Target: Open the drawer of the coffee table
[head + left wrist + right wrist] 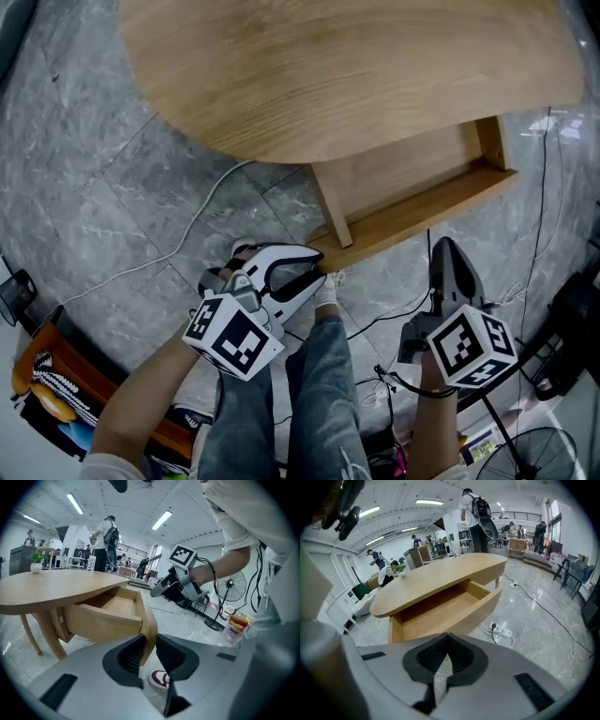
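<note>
We find the pale wooden drawer pulled out from under the oval light-wood coffee table, its front board toward us. The white-and-black left gripper is clamped on the left end of that board (its edge sits between the ribbed pads). The dark grey right gripper hangs over the grey marble floor, near the drawer front but clear of it, jaws together on nothing.

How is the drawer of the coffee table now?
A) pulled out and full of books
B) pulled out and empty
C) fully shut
B: the drawer stands out from under the tabletop, and its bare wooden bottom shows.
</note>
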Demonstrator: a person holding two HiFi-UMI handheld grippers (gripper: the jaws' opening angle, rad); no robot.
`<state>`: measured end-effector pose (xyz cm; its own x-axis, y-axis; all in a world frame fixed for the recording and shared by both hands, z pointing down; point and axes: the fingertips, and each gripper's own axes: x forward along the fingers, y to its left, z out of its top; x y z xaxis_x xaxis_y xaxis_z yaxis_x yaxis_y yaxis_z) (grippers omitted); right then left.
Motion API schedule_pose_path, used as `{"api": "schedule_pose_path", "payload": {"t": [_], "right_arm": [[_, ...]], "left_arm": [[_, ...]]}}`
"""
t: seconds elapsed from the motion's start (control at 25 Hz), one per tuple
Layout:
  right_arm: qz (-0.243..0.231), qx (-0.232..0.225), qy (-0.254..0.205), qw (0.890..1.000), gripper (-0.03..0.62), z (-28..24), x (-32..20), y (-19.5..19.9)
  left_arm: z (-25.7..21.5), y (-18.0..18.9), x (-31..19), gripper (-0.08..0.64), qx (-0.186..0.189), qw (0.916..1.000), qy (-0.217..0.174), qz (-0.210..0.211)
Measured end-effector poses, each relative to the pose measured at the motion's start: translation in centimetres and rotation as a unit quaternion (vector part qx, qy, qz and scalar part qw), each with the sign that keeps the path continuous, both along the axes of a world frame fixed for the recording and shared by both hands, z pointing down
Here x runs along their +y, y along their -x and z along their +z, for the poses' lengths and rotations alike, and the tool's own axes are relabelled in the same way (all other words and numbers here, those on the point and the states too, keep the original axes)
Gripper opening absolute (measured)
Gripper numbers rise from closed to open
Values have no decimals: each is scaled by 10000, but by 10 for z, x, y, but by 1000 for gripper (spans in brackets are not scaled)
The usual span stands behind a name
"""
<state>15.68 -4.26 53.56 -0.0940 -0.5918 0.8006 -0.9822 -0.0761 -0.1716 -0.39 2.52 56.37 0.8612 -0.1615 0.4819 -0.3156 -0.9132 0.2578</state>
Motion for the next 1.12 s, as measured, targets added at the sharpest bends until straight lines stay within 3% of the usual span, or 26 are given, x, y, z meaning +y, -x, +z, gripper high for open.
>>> {"api": "schedule_pose_path", "payload": {"t": [0.64, 1.12], "right_arm": [[116, 40, -32, 9999, 0, -1, 12, -12], [178, 39, -49, 9998, 0, -4, 20, -16]], "left_arm": [[4, -7, 22, 73, -50, 9996, 17, 284], [4, -6, 25, 74, -7, 9998, 107, 161]]}}
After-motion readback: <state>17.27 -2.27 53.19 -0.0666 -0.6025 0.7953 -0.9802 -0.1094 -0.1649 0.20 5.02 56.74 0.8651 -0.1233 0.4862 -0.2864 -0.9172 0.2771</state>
